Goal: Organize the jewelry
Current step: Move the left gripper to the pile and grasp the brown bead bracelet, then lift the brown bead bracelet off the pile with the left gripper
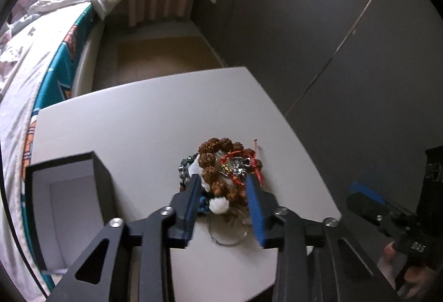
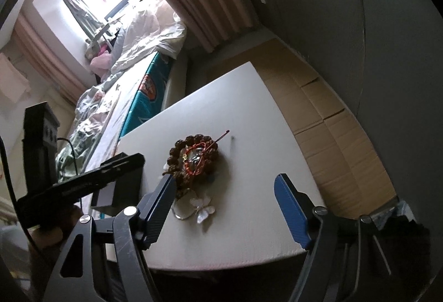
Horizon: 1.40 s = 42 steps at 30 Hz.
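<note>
Table: white top (image 1: 133,119), square-cornered, standing just beside a bed (image 1: 25,97) with a teal-edged mattress
Jewelry pile: heaped near the middle of the table; a bracelet of knobbly brown beads (image 1: 213,160) lies on top, ringed round a tangle of red cord (image 1: 243,160) and small silver pieces (image 1: 238,167)
Other pieces: dark grey beads (image 1: 185,163) at the pile's left edge, a white flower ornament (image 1: 218,204) and a clear glass-like ring (image 1: 229,232) at the near side
Box: black outside, pale grey lining (image 1: 69,191), open, on the table left of the pile, apart from it
Left gripper (image 1: 224,185): blue-padded fingers stand either side of the bead pile, part-way in; whether the pads press on the beads cannot be told
Right gripper (image 2: 225,191): jaws spread wide above the table, nothing between the pads; the pile lies ahead, beside its left finger
Writing: pale characters on the right gripper's body in the left wrist view, too blurred to read
Floor: flattened cardboard (image 2: 332,119) beside the table
</note>
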Each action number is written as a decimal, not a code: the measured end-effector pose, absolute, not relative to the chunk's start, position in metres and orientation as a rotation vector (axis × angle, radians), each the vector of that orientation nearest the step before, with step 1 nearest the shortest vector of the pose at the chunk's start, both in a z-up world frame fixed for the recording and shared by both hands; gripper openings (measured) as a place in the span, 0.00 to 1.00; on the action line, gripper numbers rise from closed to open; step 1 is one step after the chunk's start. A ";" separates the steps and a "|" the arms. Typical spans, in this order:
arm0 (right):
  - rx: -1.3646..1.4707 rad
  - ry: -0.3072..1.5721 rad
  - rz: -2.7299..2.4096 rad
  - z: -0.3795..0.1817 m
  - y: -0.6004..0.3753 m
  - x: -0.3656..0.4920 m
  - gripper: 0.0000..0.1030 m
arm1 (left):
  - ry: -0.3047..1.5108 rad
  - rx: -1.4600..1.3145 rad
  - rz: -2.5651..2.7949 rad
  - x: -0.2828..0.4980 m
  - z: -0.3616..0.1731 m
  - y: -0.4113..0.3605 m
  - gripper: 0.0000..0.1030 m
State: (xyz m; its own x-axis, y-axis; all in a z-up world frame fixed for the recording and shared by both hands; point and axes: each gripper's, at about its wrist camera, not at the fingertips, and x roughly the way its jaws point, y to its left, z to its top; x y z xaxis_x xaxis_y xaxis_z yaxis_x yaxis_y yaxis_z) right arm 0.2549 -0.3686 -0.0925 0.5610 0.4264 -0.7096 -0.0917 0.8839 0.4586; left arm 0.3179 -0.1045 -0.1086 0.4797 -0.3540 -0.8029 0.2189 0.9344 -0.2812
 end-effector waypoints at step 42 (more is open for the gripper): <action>0.388 1.070 0.423 -0.127 -0.316 0.297 0.58 | 1.056 -0.267 -0.409 0.327 -0.113 -0.088 0.18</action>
State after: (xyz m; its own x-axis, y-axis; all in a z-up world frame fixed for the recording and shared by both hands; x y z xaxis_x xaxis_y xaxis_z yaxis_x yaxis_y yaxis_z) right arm 0.2965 -0.3164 -0.1268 0.4151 0.5098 -0.7535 -0.1432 0.8545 0.4993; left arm 0.3270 -0.0875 -0.1130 0.4280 -0.4488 -0.7845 0.1971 0.8934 -0.4036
